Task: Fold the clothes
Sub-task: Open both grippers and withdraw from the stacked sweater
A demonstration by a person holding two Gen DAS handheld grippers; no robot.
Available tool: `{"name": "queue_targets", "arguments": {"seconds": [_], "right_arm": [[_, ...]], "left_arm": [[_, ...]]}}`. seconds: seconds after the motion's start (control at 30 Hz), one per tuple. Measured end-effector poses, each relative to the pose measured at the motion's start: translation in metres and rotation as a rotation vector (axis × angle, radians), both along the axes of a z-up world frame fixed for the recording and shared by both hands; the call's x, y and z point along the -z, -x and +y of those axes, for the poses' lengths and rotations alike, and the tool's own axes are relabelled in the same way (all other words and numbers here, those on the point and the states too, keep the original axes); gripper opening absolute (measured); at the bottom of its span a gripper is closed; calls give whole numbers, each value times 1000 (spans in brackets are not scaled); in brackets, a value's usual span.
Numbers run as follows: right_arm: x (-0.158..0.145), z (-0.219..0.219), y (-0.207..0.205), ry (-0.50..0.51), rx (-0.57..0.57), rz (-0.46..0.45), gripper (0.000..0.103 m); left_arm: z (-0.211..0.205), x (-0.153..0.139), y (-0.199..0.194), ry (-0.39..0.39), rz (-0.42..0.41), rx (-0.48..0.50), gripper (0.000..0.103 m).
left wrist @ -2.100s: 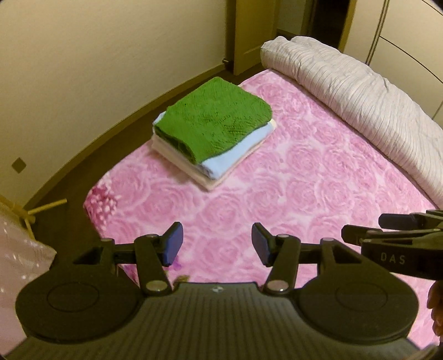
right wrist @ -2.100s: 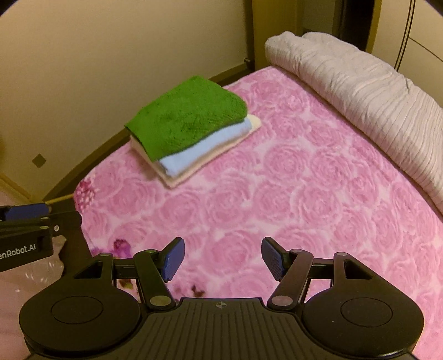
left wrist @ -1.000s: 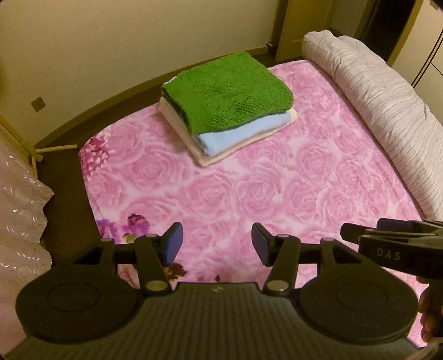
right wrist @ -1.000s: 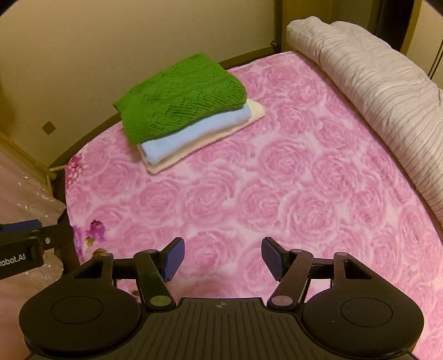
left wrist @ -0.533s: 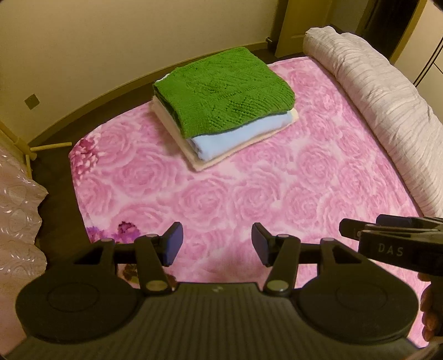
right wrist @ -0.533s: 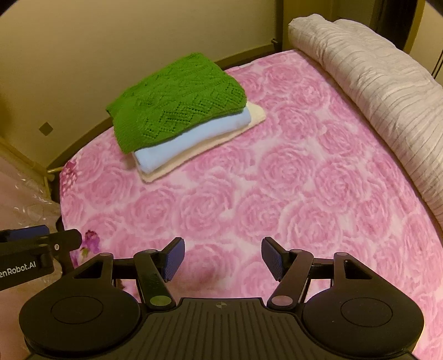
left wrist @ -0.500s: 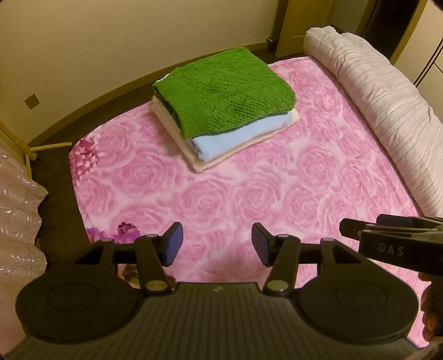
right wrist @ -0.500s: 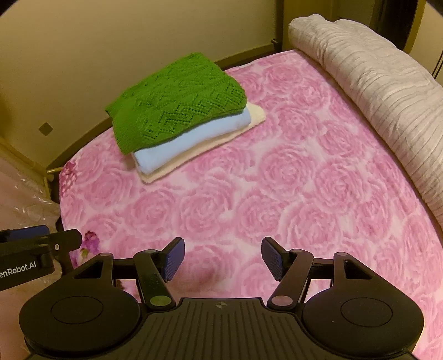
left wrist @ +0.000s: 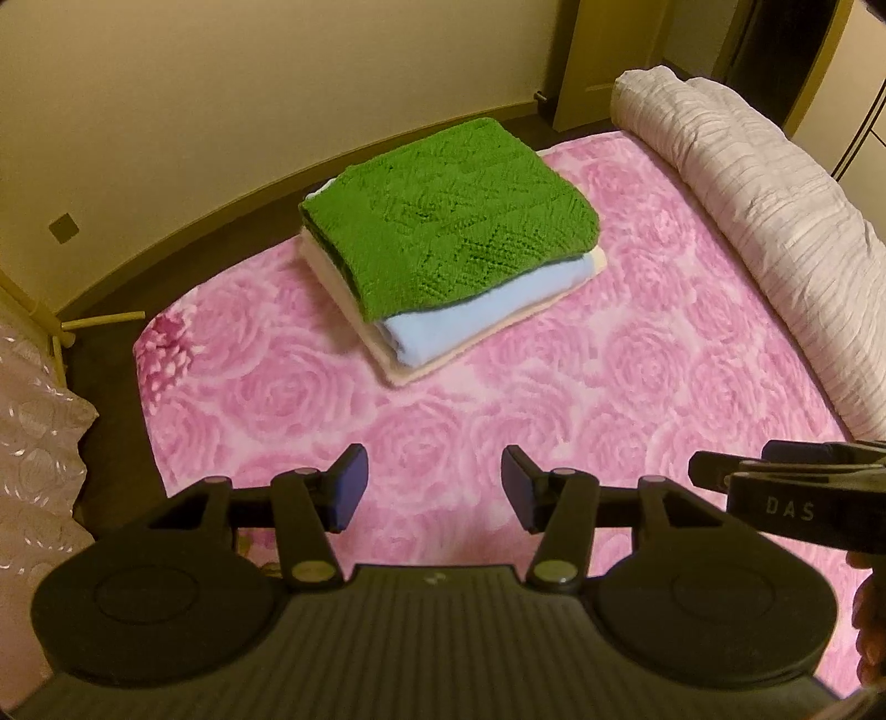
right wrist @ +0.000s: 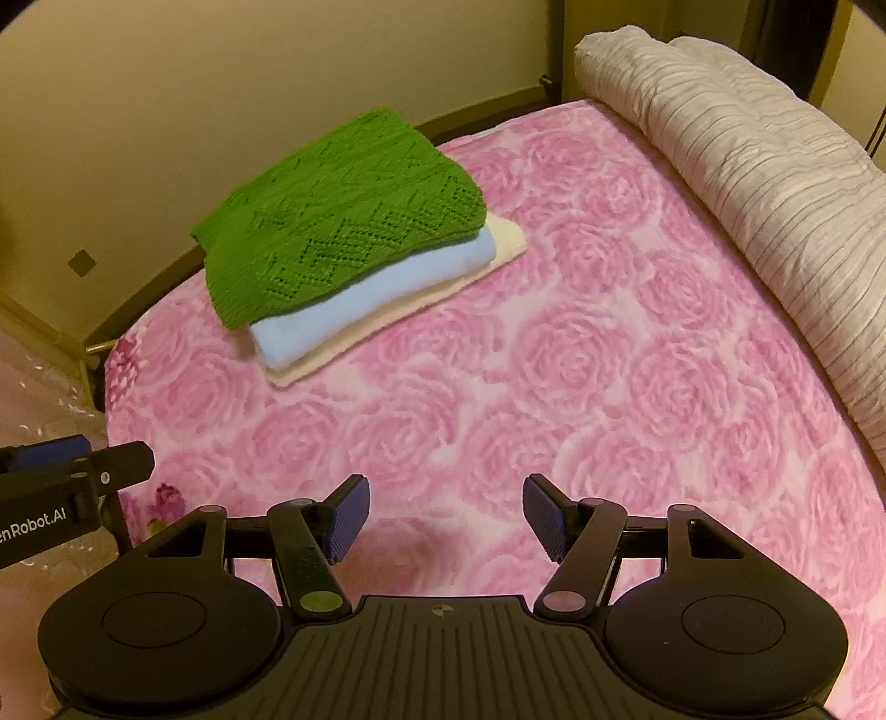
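Observation:
A folded green knit sweater [left wrist: 451, 221] [right wrist: 338, 221] tops a neat stack, over a folded light blue garment [left wrist: 476, 310] [right wrist: 376, 299] and a cream one [left wrist: 595, 260] [right wrist: 506, 238]. The stack rests at the far left of a pink rose-patterned bed cover [left wrist: 581, 399] [right wrist: 581, 360]. My left gripper [left wrist: 434, 487] is open and empty, hovering above the near part of the cover, well short of the stack. My right gripper [right wrist: 443, 512] is likewise open and empty over the near cover. Each gripper shows at the edge of the other's view.
A rolled pale striped quilt [left wrist: 775, 216] [right wrist: 747, 183] lies along the bed's right side. A cream wall [left wrist: 221, 83] and dark floor strip [left wrist: 111, 354] border the bed on the left. Shiny pinkish fabric [left wrist: 33, 459] hangs at the near left. A wooden door frame [left wrist: 603, 50] stands beyond.
Both grippers have shifted slightly, so the stack sits a little nearer and more central in the views. Nothing was gripped; jaws stayed open.

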State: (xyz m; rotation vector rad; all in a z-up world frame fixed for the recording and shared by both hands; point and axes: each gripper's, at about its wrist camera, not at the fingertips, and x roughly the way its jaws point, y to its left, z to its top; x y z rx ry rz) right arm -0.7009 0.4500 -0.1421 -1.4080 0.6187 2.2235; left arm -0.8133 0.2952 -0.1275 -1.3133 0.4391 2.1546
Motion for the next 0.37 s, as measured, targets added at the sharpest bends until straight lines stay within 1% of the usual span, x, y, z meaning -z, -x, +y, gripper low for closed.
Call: {"name": "queue_targets", "arguments": {"seconds": [0.17, 0.37], "right_arm": [[-2, 4, 2, -5, 6, 8, 65], [-8, -1, 1, -12, 5, 21, 65]], "left_arm": [[3, -1, 2, -10, 13, -5, 49], [2, -10, -2, -31, 62, 5, 49]]}}
